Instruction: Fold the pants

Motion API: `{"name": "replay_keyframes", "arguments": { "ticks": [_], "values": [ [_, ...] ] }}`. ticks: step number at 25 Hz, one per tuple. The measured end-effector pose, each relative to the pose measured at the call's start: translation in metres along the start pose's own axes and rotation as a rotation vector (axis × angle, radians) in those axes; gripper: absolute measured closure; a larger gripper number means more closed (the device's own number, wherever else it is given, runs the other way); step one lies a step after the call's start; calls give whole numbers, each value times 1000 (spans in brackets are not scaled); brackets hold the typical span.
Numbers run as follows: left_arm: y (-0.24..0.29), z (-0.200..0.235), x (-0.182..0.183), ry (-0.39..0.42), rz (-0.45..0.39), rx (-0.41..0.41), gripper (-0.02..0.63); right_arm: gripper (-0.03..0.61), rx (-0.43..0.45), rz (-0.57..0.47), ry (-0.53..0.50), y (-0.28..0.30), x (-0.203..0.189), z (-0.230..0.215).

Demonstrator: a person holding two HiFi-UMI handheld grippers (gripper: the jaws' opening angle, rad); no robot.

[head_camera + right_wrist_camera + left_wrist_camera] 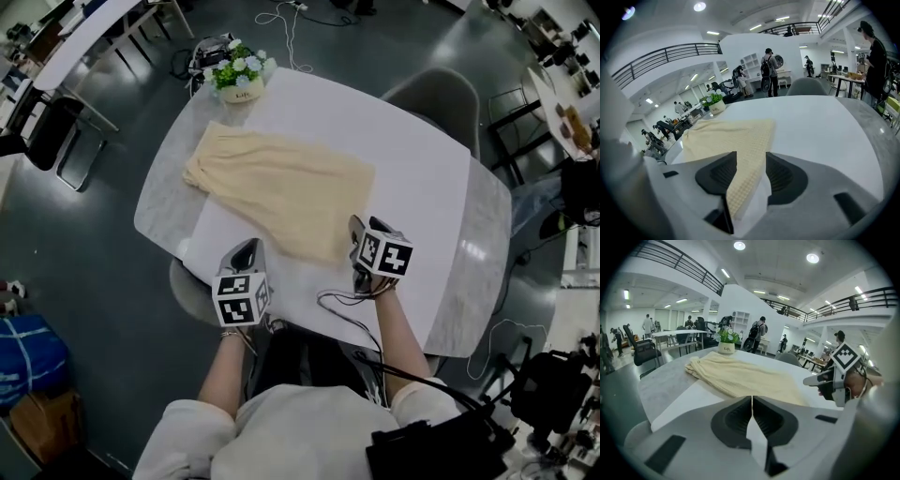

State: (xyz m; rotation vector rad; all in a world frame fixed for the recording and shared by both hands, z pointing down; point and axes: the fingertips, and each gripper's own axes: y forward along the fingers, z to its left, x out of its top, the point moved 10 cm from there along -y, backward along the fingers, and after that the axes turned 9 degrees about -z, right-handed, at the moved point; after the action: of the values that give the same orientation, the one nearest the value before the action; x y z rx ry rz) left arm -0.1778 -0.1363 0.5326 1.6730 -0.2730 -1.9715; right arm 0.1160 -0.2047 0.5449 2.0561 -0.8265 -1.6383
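Pale yellow pants [281, 183] lie flat across the white table [422, 187], their length running from far left to near right. My left gripper [249, 247] hovers at the near edge of the pants [740, 376], and in its own view the jaws of the left gripper [752, 401] meet with nothing between them. My right gripper [357, 225] is over the near right corner of the pants. In the right gripper view, the right gripper [751, 154] stands open, and the pants' corner [740, 140] shows in the gap, untouched by the pads. The right gripper [834, 376] also shows in the left gripper view.
A small pot of flowers [239, 75] stands at the table's far left edge. A grey chair [436, 94] sits at the far side, another [187, 291] by my left hand. Cables [342, 305] loop on the table near my body. People stand in the room behind.
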Motion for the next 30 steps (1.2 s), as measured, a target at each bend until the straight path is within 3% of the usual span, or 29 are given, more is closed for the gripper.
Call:
{"name": "replay_keyframes", "arguments": {
  "ticks": [13, 30],
  "values": [
    [9, 14, -30, -25, 24, 78, 600, 391, -13, 58, 20, 51, -17, -17],
    [5, 16, -40, -37, 41, 89, 600, 446, -111, 105, -95, 58, -16, -6]
  ]
}}
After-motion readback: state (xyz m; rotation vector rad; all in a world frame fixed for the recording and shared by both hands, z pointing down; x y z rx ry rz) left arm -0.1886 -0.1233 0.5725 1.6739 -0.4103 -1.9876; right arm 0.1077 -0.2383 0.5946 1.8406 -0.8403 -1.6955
